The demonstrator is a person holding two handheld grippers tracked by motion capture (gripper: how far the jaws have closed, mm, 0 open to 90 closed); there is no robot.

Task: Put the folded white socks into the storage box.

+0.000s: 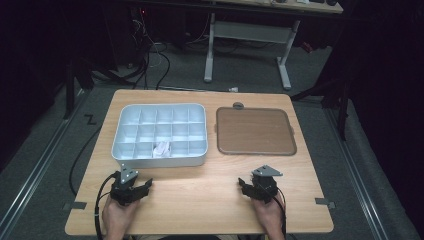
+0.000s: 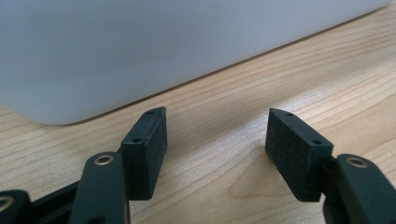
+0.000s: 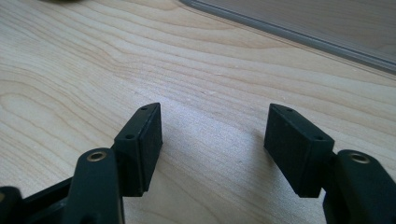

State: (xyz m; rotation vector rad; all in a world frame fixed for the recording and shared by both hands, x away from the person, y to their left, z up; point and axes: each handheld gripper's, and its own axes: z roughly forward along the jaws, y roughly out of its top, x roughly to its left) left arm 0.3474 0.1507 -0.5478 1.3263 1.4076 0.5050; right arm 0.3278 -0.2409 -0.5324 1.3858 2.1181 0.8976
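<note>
No text, label, brand or number can be read on anything in these views.

Tabletop (image 1: 200, 200): light wood, rectangular with rounded corners, grain running lengthwise.

On it, left of centre toward the far edge: a white compartment tray (image 1: 159, 159), shallow, divided into a grid of small cells. One cell in the near row holds a crumpled white item (image 1: 162, 149).

Just beside it on the right, apart from it: a flat brown lid (image 1: 255, 131) with a pale rim and rounded corners, lying level.

At the lid's far edge: a small round grey knob (image 1: 238, 105).

Near half of the tabletop: bare wood.
</note>
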